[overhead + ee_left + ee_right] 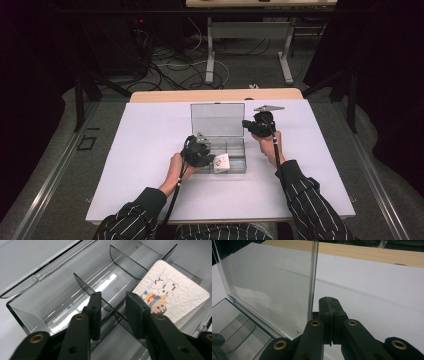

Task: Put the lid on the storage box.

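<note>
Your striped sleeves came in from the near edge of the white table top (150,150), both forearms angled inward toward the middle. Your left hand (176,165) held the left gripper (206,159) low over the near left part of the clear plastic compartment box (239,150). Its black jaws stood a little apart with nothing pressed between them, straddling one of the thin smoky dividers (86,287) as seen along the left gripper view. Just beyond the jaws lay the small white square card with a colourful cartoon print (172,295), leaning tilted in a compartment of the box, one edge raised against the wall. The other compartments near it looked bare.

Farther out, your right hand (270,145) held the right gripper (246,124) level at the right edge of the transparent hinged lid (217,120), which stood upright at the back of the box. Its jaws were pressed together, their tips beside the lid's edge (313,277); whether they touched it you could not tell.
</note>
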Demonstrator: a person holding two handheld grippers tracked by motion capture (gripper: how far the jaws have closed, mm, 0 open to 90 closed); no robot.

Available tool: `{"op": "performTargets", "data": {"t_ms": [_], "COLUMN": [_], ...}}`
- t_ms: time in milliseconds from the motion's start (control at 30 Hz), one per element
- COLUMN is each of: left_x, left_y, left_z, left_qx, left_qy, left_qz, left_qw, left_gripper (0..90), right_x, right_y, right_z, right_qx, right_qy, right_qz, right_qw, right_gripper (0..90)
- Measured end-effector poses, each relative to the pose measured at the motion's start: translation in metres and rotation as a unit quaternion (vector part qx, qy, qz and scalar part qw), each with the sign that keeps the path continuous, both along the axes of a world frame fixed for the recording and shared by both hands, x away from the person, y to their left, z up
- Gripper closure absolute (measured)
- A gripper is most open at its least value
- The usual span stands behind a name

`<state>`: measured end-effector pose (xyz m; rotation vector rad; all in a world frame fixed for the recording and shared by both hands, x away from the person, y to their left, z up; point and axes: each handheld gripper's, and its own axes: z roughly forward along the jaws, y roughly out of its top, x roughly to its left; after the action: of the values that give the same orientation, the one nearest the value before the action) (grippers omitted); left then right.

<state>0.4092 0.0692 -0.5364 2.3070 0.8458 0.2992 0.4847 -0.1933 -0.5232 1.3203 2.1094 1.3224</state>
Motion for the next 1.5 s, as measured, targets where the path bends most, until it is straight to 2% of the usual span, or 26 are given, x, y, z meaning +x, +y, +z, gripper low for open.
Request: {"op": "performTargets", "data": {"t_ms": [33,133,167,233,267,367,433,467,533,600,667,767,800,833,867,900,933,1033,1100,1167,1267,1367,1467,1500], "left_x": [0.001,0.004,0.006,0.012,0.016,0.031,0.04,0.044,0.052,0.058,0.063,0.065,0.065,0.064,0.063,0.063,0.062,0.06,0.059,0.059,0.057,0.055,0.054,0.054], "left_y": [0.001,0.006,0.008,0.016,0.019,0.029,0.035,0.037,0.041,0.041,0.039,0.04,0.04,0.041,0.043,0.044,0.044,0.045,0.047,0.049,0.05,0.051,0.053,0.054], "left_z": [0.002,0.012,0.015,0.023,0.026,0.031,0.031,0.031,0.031,0.032,0.036,0.041,0.042,0.044,0.044,0.045,0.045,0.045,0.046,0.046,0.048,0.049,0.048,0.049], "left_qx": [-0.001,-0.011,-0.024,-0.034,-0.038,-0.048,-0.039,-0.044,-0.052,-0.059,-0.064,-0.076,-0.078,-0.08,-0.089,-0.088,-0.088,-0.102,-0.101,-0.111,-0.114,-0.115,-0.124,-0.122], "left_qy": [0.002,-0.015,-0.021,-0.044,-0.049,-0.049,-0.041,-0.041,-0.035,-0.039,-0.049,-0.076,-0.084,-0.094,-0.097,-0.102,-0.112,-0.12,-0.122,-0.124,-0.119,-0.123,-0.124,-0.122], "left_qz": [-0.005,0.009,0.017,0.038,0.052,0.07,0.078,0.084,0.086,0.086,0.092,0.096,0.101,0.109,0.112,0.113,0.117,0.12,0.119,0.124,0.125,0.126,0.124,0.123], "left_qw": [1.0,0.9998,0.9993,0.9977,0.9967,0.9952,0.9954,0.9946,0.9943,0.9938,0.9925,0.9896,0.9883,0.9864,0.985,0.9845,0.9828,0.9802,0.9801,0.9782,0.9783,0.9776,0.9768,0.9772], "left_gripper": [59.0,46.6,41.4,30.5,24.3,12.4,3.9,0.7,0.0,0.0,2.4,20.5,22.7,28.5,35.0,38.6,43.5,55.0,59.4,64.0,67.7,71.4,73.1,73.5], "right_x": [0.0,0.0,0.0,0.0,0.0,0.0,0.0,0.0,0.0,0.0,-0.001,-0.001,-0.001,-0.001,-0.001,-0.001,-0.001,-0.002,-0.002,-0.002,-0.003,-0.004,-0.006,-0.007], "right_y": [0.0,0.0,0.0,0.0,0.0,0.0,0.0,0.0,0.0,0.0,0.0,0.0,0.0,0.0,0.0,0.0,0.0,0.0,0.0,0.001,0.001,0.0,-0.002,-0.003], "right_z": [0.0,0.0,0.0,0.0,0.0,0.0,0.0,0.0,0.0,0.0,0.001,0.001,0.001,0.001,0.001,0.001,0.001,0.002,0.001,0.002,0.003,0.005,0.01,0.012], "right_qx": [-0.001,-0.001,-0.002,-0.002,-0.001,-0.002,-0.003,-0.003,-0.003,-0.004,-0.004,-0.004,-0.004,-0.004,-0.004,-0.004,-0.005,-0.01,-0.009,-0.012,-0.018,-0.028,-0.03,-0.034], "right_qy": [0.0,-0.001,-0.001,-0.001,-0.001,-0.001,-0.001,-0.001,-0.001,-0.001,0.0,0.0,0.0,0.0,-0.001,-0.003,-0.004,-0.004,-0.004,-0.003,-0.005,-0.014,-0.014,-0.016], "right_qz": [0.0,0.001,0.001,0.001,0.001,0.002,0.003,0.003,0.002,0.001,0.001,0.001,0.001,0.001,0.002,0.001,0.001,0.002,0.001,0.0,0.003,0.005,0.003,0.001], "right_qw": [1.0,1.0,1.0,1.0,1.0,1.0,1.0,1.0,1.0,1.0,1.0,1.0,1.0,1.0,1.0,1.0,1.0,0.9999,0.9999,0.9999,0.9998,0.9995,0.9994,0.9993], "right_gripper": [90.0,90.0,90.0,90.0,90.0,90.0,90.0,90.0,90.0,90.0,90.0,90.0,90.0,90.0,90.0,90.0,90.0,90.0,90.0,90.0,90.0,89.6,86.5,85.5]}}
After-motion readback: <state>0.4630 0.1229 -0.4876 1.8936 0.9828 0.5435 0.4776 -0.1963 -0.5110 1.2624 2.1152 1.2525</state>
